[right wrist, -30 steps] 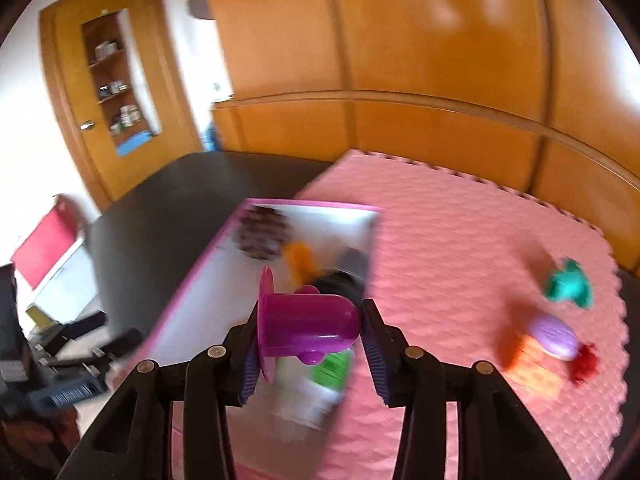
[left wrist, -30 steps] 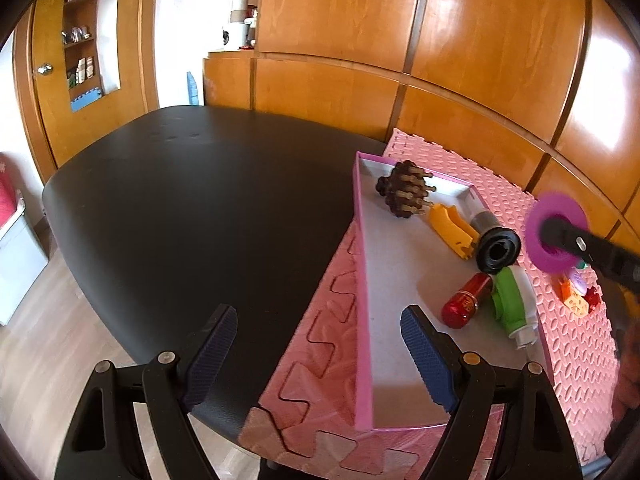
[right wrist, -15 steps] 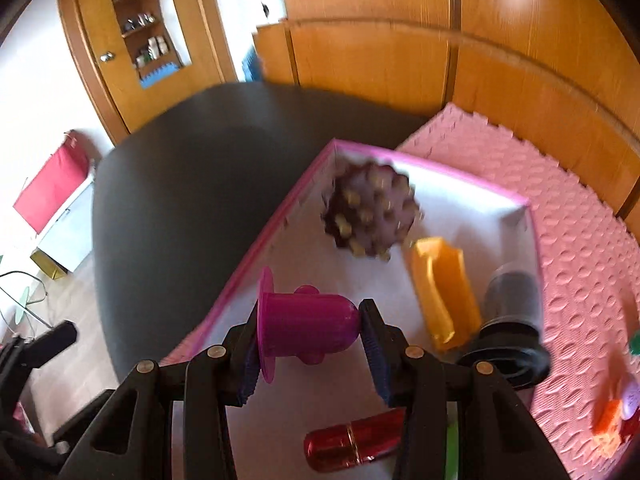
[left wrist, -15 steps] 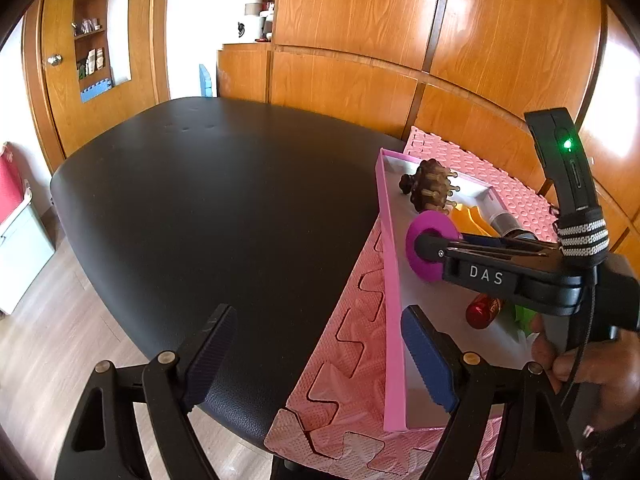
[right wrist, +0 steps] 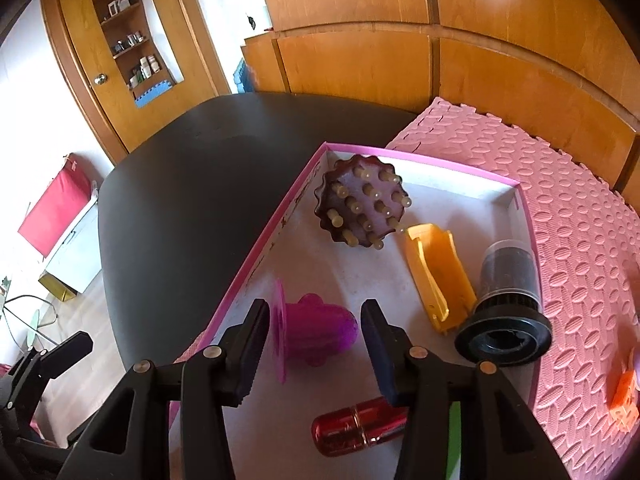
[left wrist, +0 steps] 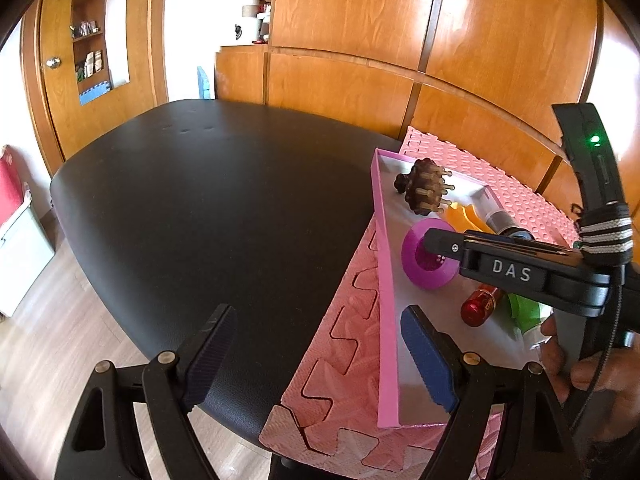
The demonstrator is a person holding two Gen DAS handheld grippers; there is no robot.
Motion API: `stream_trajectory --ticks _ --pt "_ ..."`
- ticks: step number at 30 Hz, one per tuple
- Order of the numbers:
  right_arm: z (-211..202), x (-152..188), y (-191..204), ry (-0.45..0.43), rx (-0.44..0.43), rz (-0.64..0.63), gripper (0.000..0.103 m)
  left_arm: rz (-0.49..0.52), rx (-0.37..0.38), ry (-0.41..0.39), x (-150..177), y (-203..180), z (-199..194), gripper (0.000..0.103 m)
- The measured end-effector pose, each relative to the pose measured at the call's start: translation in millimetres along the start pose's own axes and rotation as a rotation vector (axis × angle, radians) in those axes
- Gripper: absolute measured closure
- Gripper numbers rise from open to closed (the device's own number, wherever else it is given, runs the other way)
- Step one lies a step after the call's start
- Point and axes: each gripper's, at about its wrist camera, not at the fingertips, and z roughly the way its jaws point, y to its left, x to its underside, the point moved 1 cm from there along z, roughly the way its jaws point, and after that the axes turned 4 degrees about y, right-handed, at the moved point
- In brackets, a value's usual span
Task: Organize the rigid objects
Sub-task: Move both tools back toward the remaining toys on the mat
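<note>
- The right tool (right wrist: 314, 328) has its two fingers spread apart over the pink-rimmed tray (right wrist: 276, 226), and nothing is clamped between them.
- A purple flanged cup (right wrist: 316, 334) lies on its side on the tray floor between those fingers, its wide flange near the left finger; whether either pad touches it cannot be told.
- From the left wrist view the same purple flanged cup (left wrist: 428, 256) sits at the tip of the right tool (left wrist: 440, 242), close to the tray's left wall.
- The left tool (left wrist: 316, 356) is wide open and holds nothing, poised over the near edge of the black surface (left wrist: 208, 216) and the pink foam mat (left wrist: 344, 344).
- Inside the tray a brown knobbed massager (right wrist: 362, 210) rests in the far corner.
- An orange plastic piece (right wrist: 436, 274) lies just beside it.
- A black cylindrical filter (right wrist: 506, 308) lies along the tray's right wall, next to the orange piece.
- A red bottle (right wrist: 352, 430) lies at the near end, partly behind the right finger.
- A green-and-white bottle (left wrist: 526, 312) lies beside the red one.
- A small orange toy (right wrist: 624, 404) sits on the mat outside the tray.
</note>
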Motion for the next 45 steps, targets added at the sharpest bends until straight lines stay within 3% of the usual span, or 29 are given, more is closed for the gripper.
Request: stream_trajectory --ticks 7,12,19,25,29,32,34,36,40,45 --pt "-28.4 3.1 -7.1 -0.069 0.012 0.013 0.055 0.003 0.001 -0.006 -0.1 -3.8 -3.1 0.015" --pt "-53.9 8.4 -14.0 -0.130 0.038 0.024 0.048 0.016 0.001 -0.008 0.1 -8.4 -5.1 0.014" --pt "-89.3 17.0 -45.4 -0.184 0.082 0.059 0.048 0.043 0.004 -0.018 -1.4 -17.1 -9.9 0.013" --pt "-123.4 40.2 -101.4 -0.207 0.174 0.121 0.048 0.083 0.027 -0.040 -6.2 -29.1 -17.2 0.009" --pt "-147.5 60.4 -151.3 -0.217 0.268 0.197 0.047 0.178 0.056 -0.131 -8.7 -52.2 -31.9 0.004" --pt "-171.8 81.7 -198.5 -0.229 0.346 0.302 0.047 0.257 0.158 -0.209 -7.4 -74.8 -46.9 0.000" --pt "-181.7 93.2 -223.5 -0.234 0.382 0.374 0.045 0.307 0.235 -0.213 -6.8 -91.9 -51.7 0.000" --pt "-194.1 113.8 -256.6 -0.247 0.425 0.480 0.042 0.355 0.370 -0.163 -7.0 -114.8 -51.2 0.000" --pt "-202.2 148.5 -297.8 -0.267 0.457 0.637 0.042 0.380 0.539 -0.059 -8.3 -153.4 -40.8 0.000" --pt "-207.6 175.5 -334.2 -0.277 0.394 0.825 0.042 0.446 0.615 0.034 -0.8 -213.5 -26.2 0.000"
